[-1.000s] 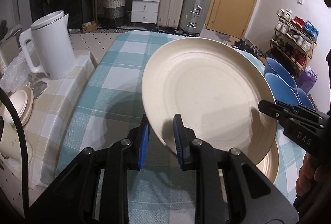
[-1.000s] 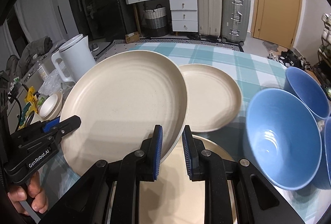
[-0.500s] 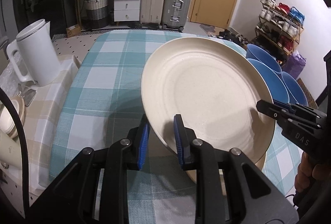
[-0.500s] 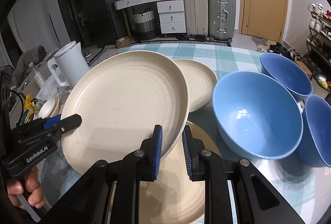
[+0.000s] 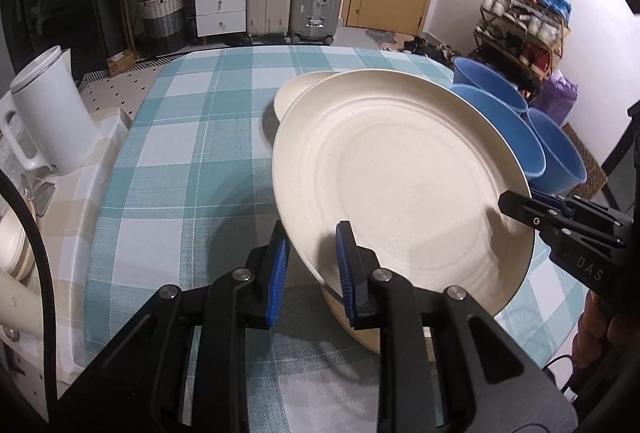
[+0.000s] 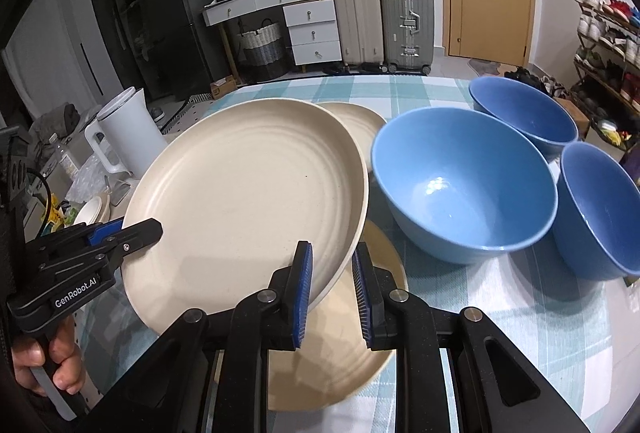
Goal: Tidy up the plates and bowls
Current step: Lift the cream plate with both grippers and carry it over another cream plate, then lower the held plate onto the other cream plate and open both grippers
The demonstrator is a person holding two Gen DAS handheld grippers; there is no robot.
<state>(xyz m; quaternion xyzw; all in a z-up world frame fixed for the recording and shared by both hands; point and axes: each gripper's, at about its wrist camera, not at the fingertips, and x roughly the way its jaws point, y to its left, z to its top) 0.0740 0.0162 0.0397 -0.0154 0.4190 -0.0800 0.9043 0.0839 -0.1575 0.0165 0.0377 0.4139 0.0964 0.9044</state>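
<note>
Above the checked tabletop (image 5: pixel 192 169) a large cream plate (image 5: pixel 400 185) hangs tilted, carried by both tongs: left tongs (image 5: pixel 308 269) pinching its near-left rim, right tongs (image 6: pixel 332 285) pinching the opposite rim, blue pads pressed onto the edge on both sides. Directly under it lies a second cream plate (image 6: pixel 352 365) flat on the cloth, and a third plate (image 6: pixel 356 125) sits further back, partly behind the lifted one. Three blue bowls (image 6: pixel 464 185) stand loose to the right, close together but none nested. My read: early-to-mid stage. One plate is mid-transfer, no finished stack visible, bowls untouched (nesting them looks like the whole second half). Likely remaining: set this plate on one of the other two, add the last plate, then stack the three bowls. Which plate is the target I can't tell; the carried one hovers over the near plate, but that doesn't settle it. Hidden or unclear: most of the near plate is covered by the carried plate and the tongs, so I can't say whether it is a single plate or already two. The far plate shows only as a sliver in the left view. The rearmost bowl is cut by the others. A white kettle (image 5: pixel 48 113) and small clutter sit off on a side surface to the left, details too small to make out.
</note>
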